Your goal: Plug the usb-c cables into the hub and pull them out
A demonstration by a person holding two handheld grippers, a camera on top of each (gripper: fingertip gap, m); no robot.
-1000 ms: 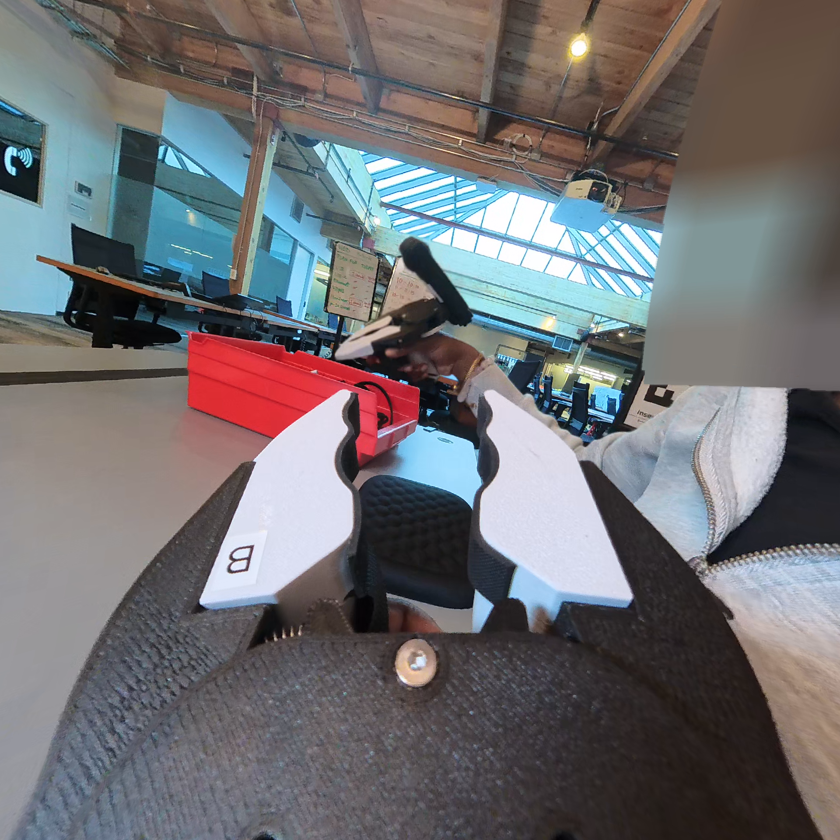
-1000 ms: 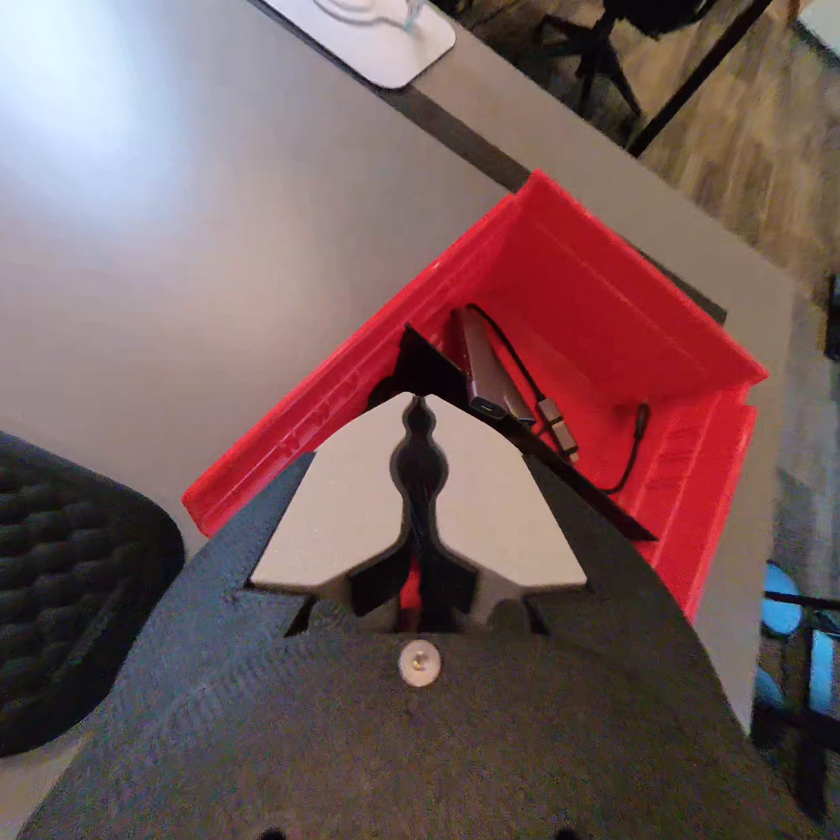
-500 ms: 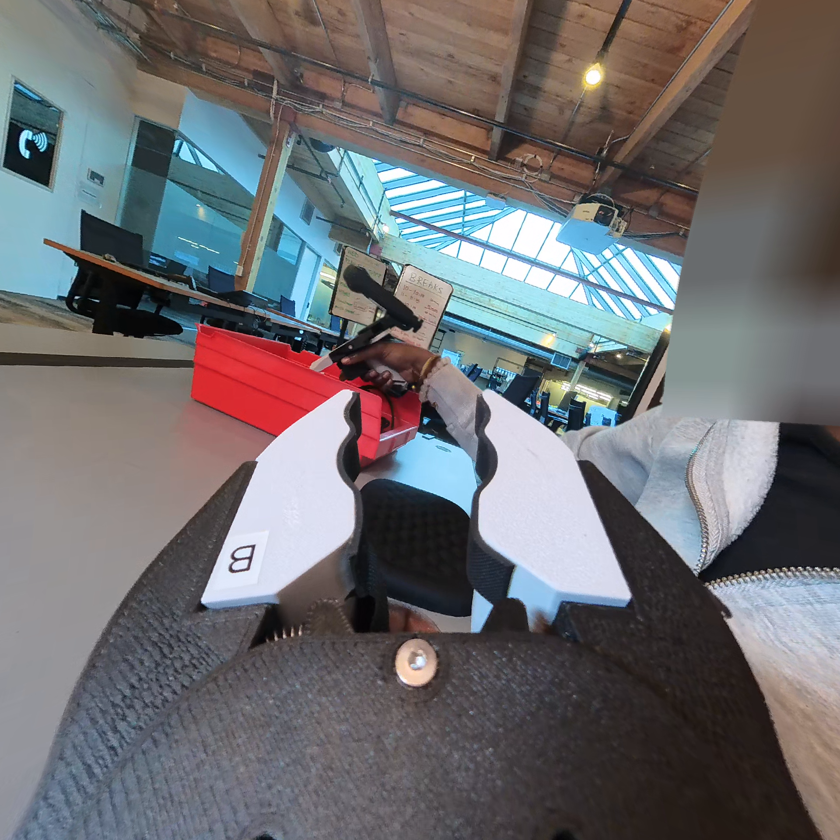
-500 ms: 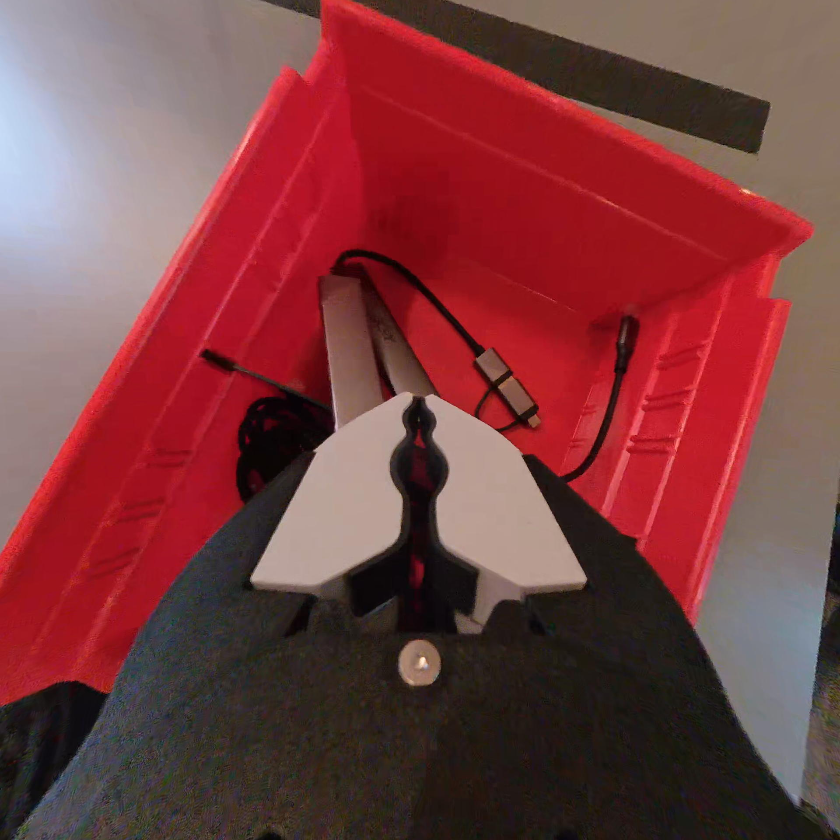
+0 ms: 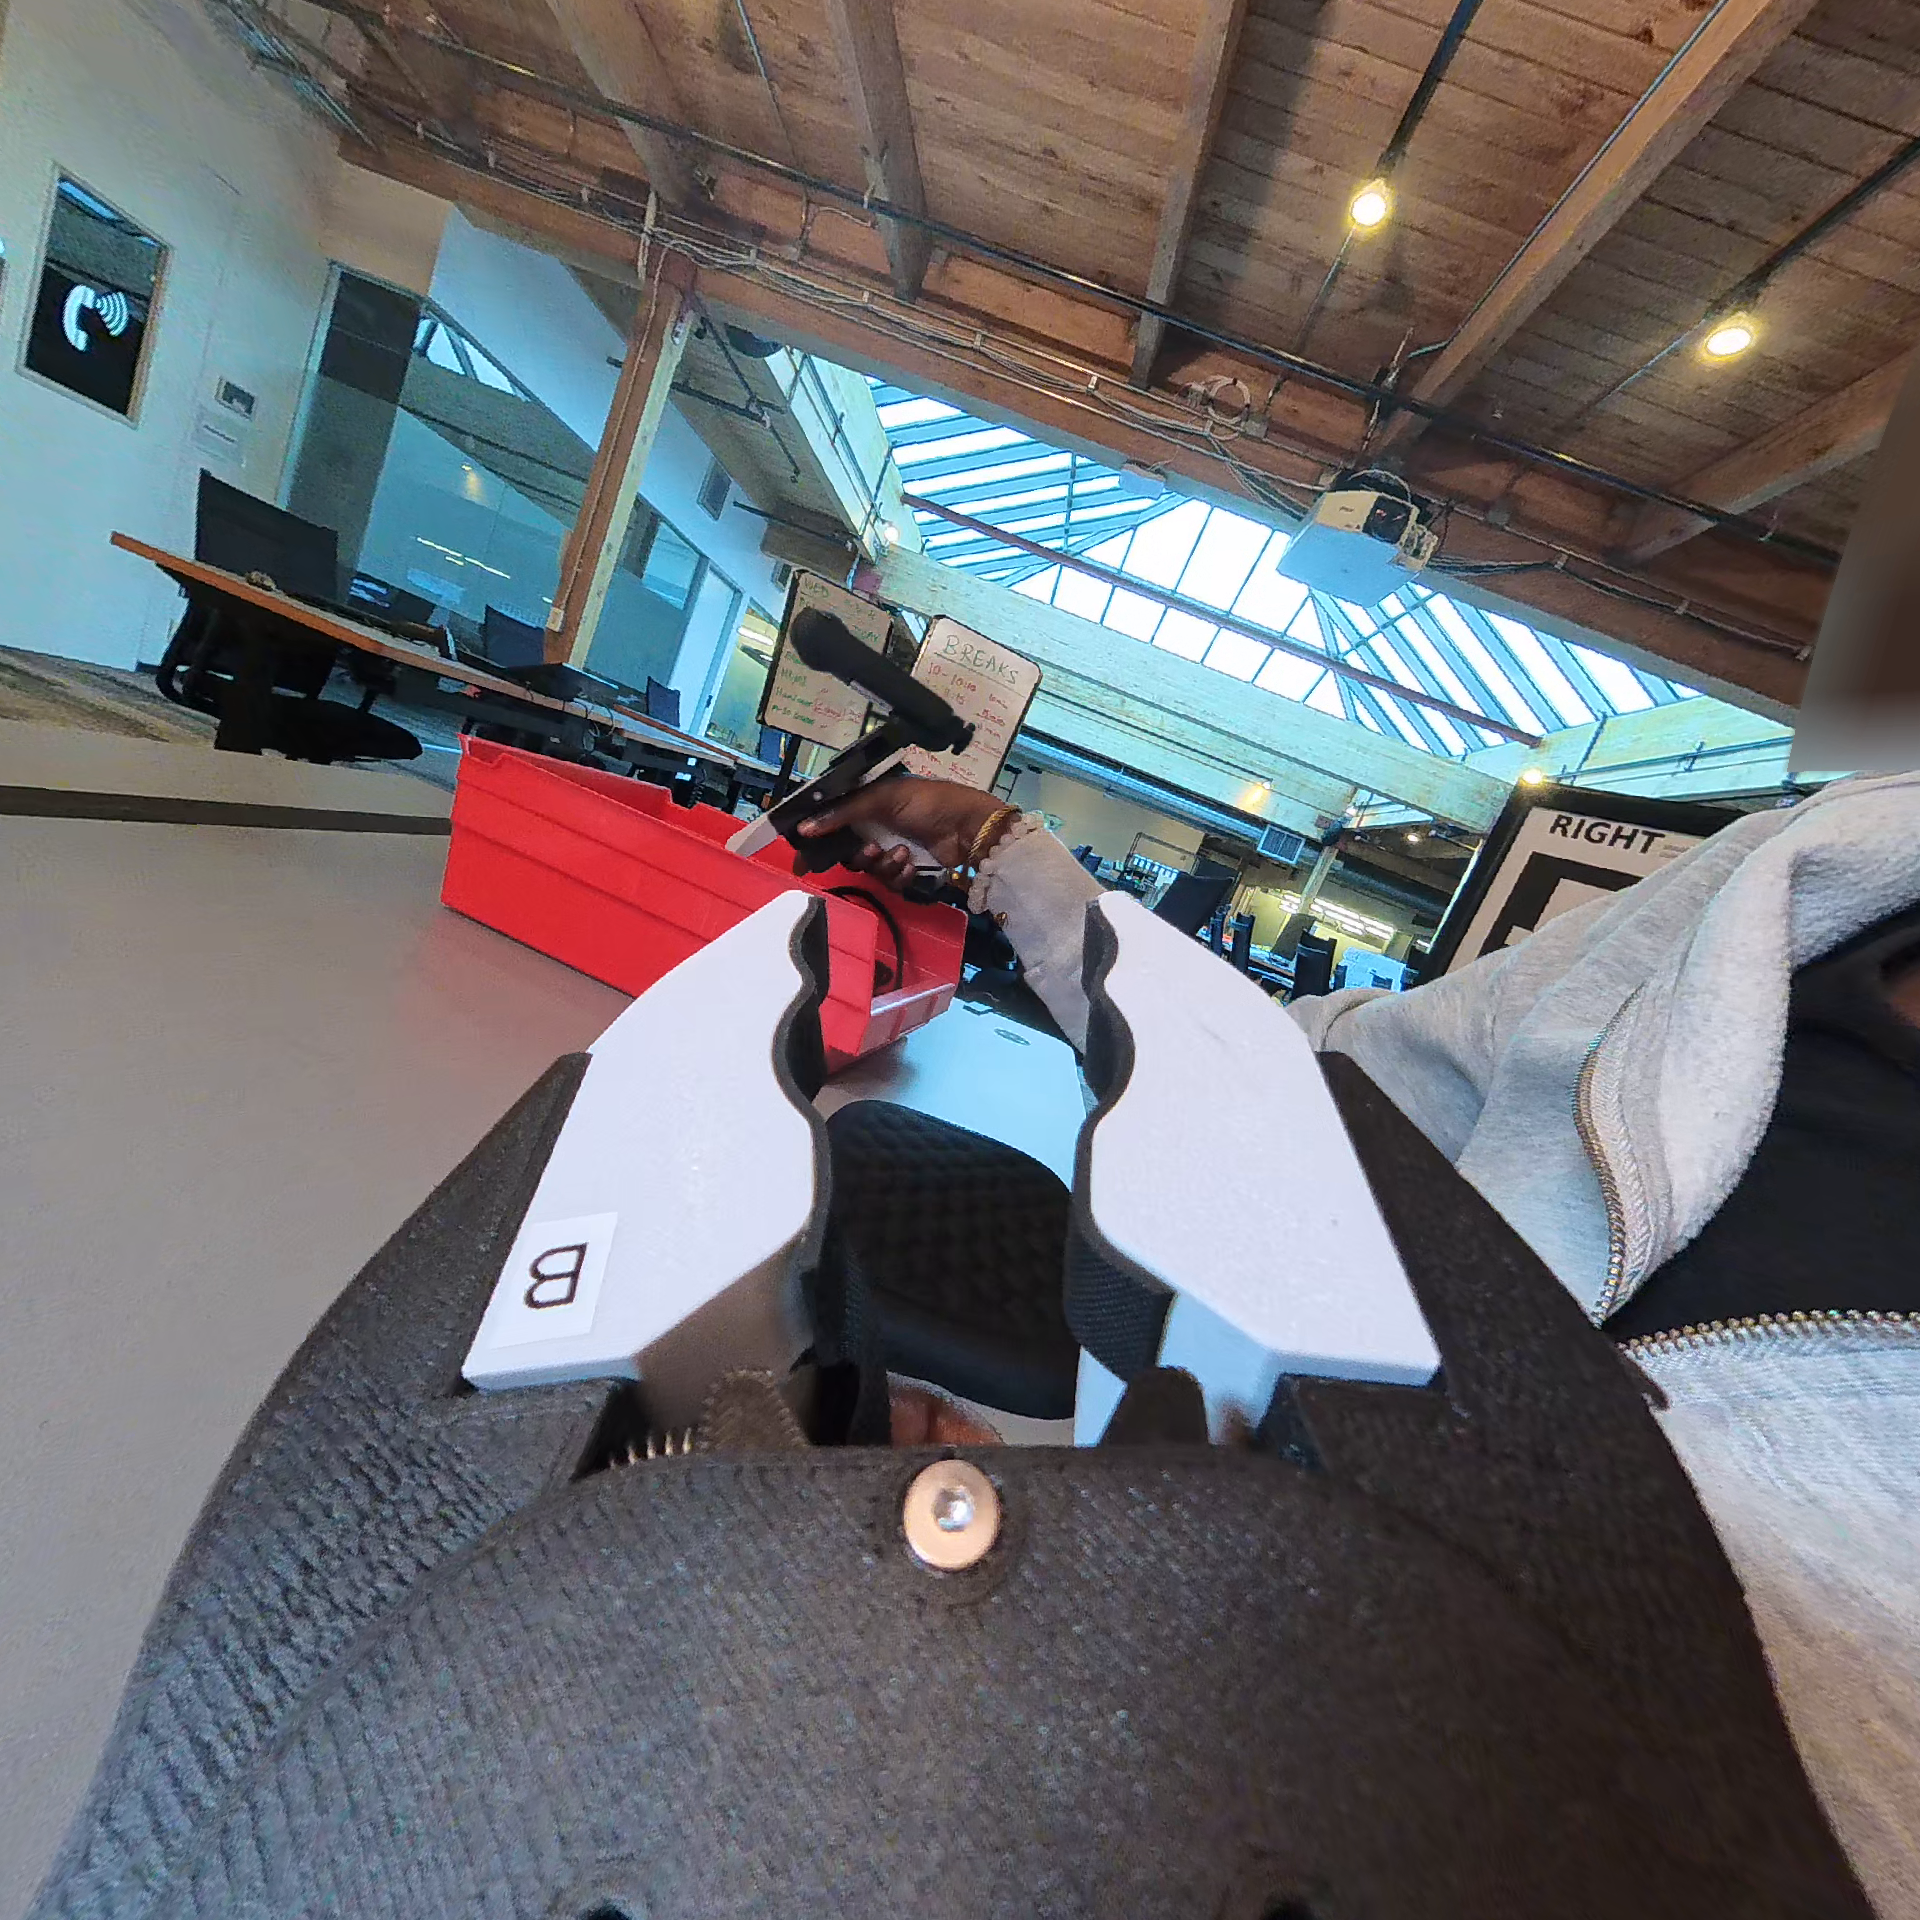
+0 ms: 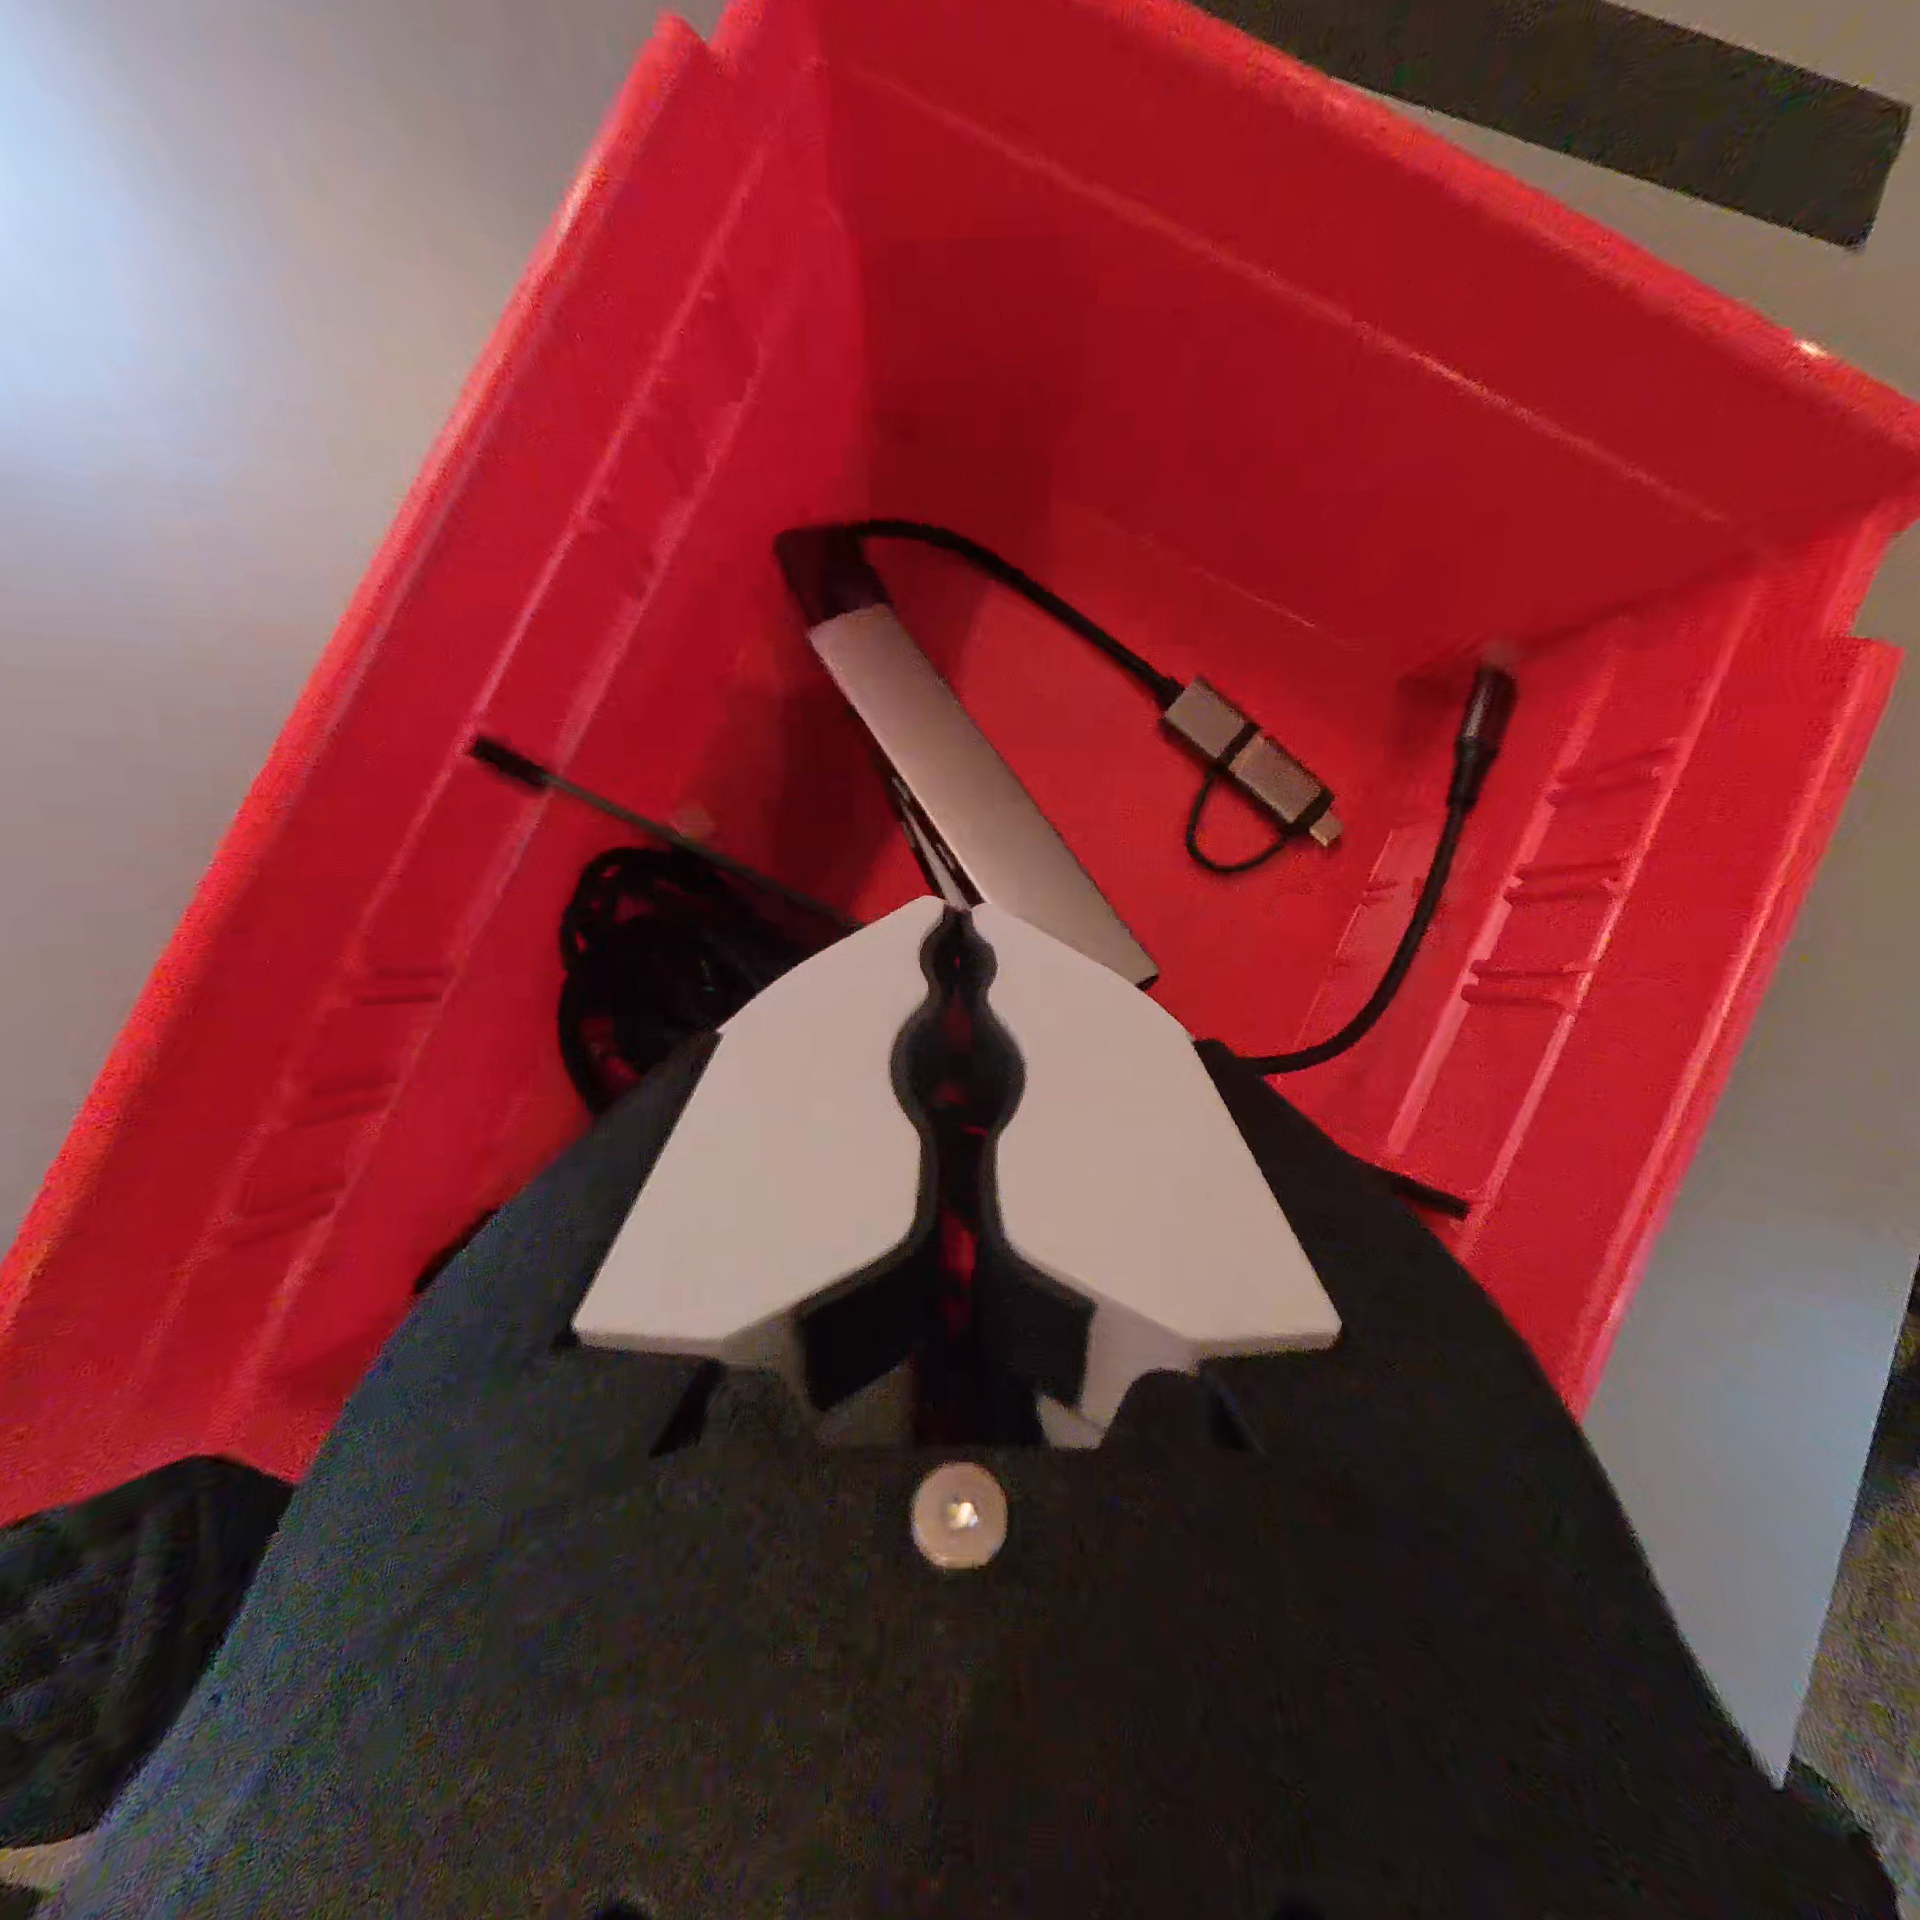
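Two grippers: the right gripper (image 6: 961, 920), fingers pressed together, hangs mid-frame over the red bin (image 6: 1299, 343), tips just above the silver hub (image 6: 966, 790) lying inside among black cables (image 6: 644, 935). Lower centre, the left gripper (image 5: 948, 914) rests with fingers spread, above the grey tabletop (image 5: 208, 1039).

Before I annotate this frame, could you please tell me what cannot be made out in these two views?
- Right wrist view: the near end of the hub lies behind the shut right gripper; its ports are hidden.
- Right wrist view: the coiled black cable is partly covered by the gripper body; blurred.
- Left wrist view: the red bin wall hides its contents; the left gripper is open, empty.
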